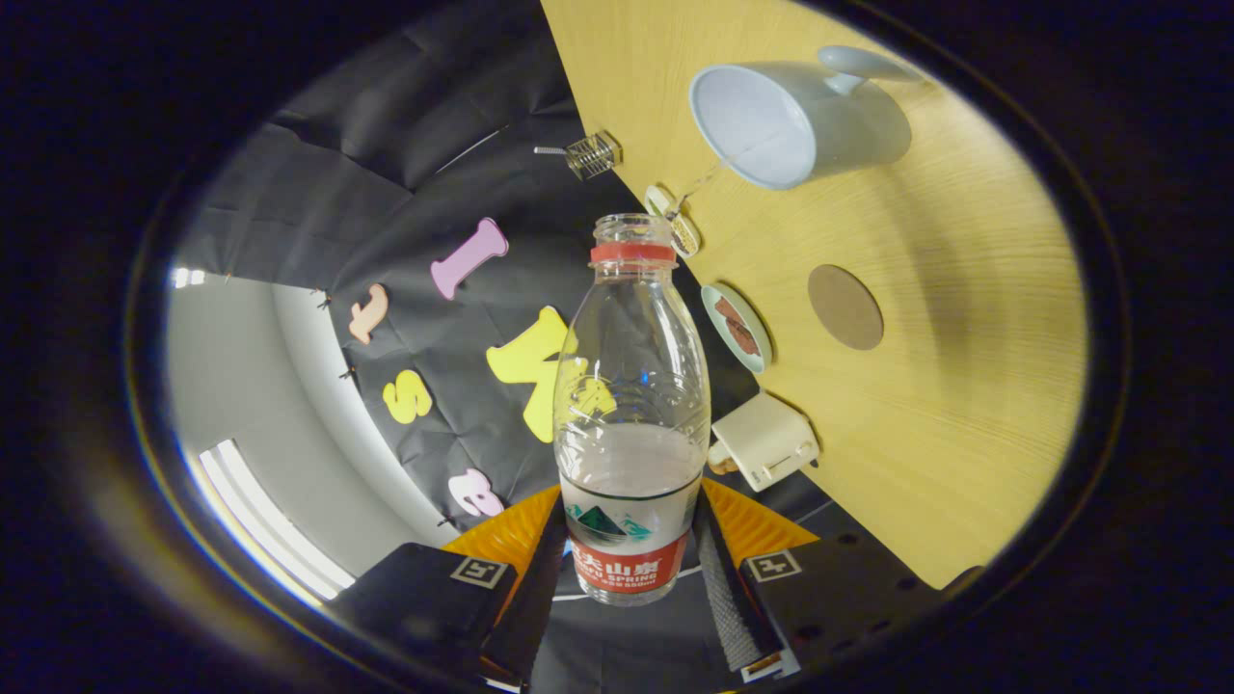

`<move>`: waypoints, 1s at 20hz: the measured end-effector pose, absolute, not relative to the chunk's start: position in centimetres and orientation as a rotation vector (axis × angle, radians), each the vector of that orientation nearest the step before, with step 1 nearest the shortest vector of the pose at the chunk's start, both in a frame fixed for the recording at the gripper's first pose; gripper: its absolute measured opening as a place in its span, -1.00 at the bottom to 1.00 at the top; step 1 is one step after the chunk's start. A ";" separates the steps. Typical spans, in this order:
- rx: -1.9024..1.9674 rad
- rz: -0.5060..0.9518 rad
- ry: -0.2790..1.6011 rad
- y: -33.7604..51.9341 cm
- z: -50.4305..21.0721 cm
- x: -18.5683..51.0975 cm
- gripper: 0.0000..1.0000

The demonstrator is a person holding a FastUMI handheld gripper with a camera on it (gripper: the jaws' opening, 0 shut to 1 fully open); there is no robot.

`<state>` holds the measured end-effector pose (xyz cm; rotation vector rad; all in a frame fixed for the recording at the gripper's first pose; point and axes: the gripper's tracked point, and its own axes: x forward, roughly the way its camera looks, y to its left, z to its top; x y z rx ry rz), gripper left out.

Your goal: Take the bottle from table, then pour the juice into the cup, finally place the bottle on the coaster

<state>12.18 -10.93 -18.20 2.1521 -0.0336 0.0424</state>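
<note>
My hand-held gripper (631,554) clamps the tilted bottle (631,405) low on its label, mouth short of the cup (771,120), so I should bring it over the rim and tip slowly.

Gripper (631,554) rolled hard to one side, so the table plane runs steeply across the gripper view. Both fingers reach forward and are closed on the lower, labelled part of the bottle (631,414), one finger pressing each side. Left finger (535,578) flat against the bottle's side; right finger (723,578) shows a ribbed pad against the opposite side. Bottle held lifted between them, neck pointing away from the gripper.
</note>
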 end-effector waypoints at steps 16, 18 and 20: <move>2.104 0.025 -0.060 -12.0 -17.6 12.5 0.49; 2.044 0.020 -0.033 -11.6 -18.0 12.4 0.49; 2.020 0.027 -0.035 -11.9 -17.7 12.2 0.49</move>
